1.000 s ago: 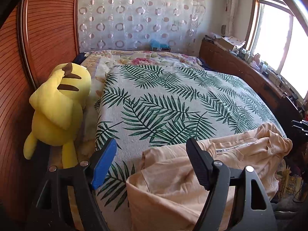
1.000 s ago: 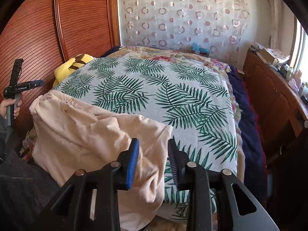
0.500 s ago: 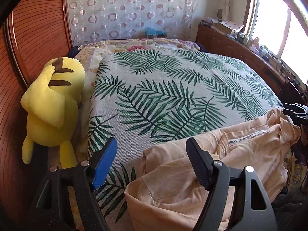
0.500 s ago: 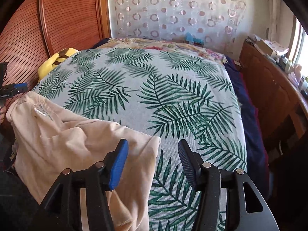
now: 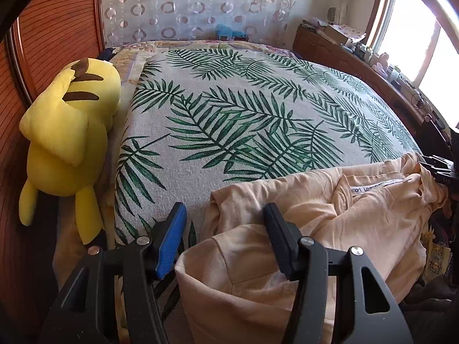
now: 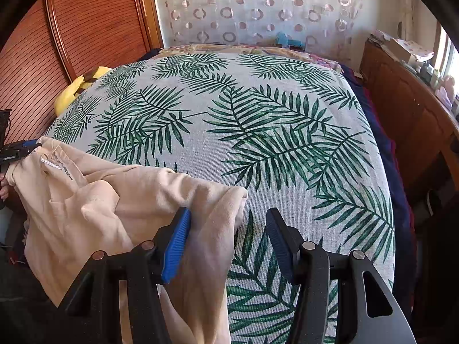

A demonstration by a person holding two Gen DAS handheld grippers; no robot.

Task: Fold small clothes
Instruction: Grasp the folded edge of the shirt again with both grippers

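Observation:
A crumpled beige garment [image 5: 330, 215] lies at the near edge of the bed, a white label strip showing near its far end. My left gripper [image 5: 225, 223] is open, its jaws standing wide around the garment's near left corner. In the right wrist view the same garment [image 6: 100, 200] lies at the left, and my right gripper [image 6: 229, 229] is open with the garment's right corner between its jaws. Each gripper shows small at the edge of the other's view.
The bed [image 5: 243, 109] has a palm-leaf cover [image 6: 272, 132]. A yellow plush toy [image 5: 68, 132] lies along the left side by the wooden wardrobe [image 5: 51, 28]. A wooden cabinet [image 6: 407, 106] with clutter runs along the right, under a window [image 5: 416, 34].
Both cameras have tipped down toward the bed. My right gripper has opened wider. The garment has been drawn up and spread a little further onto the bed.

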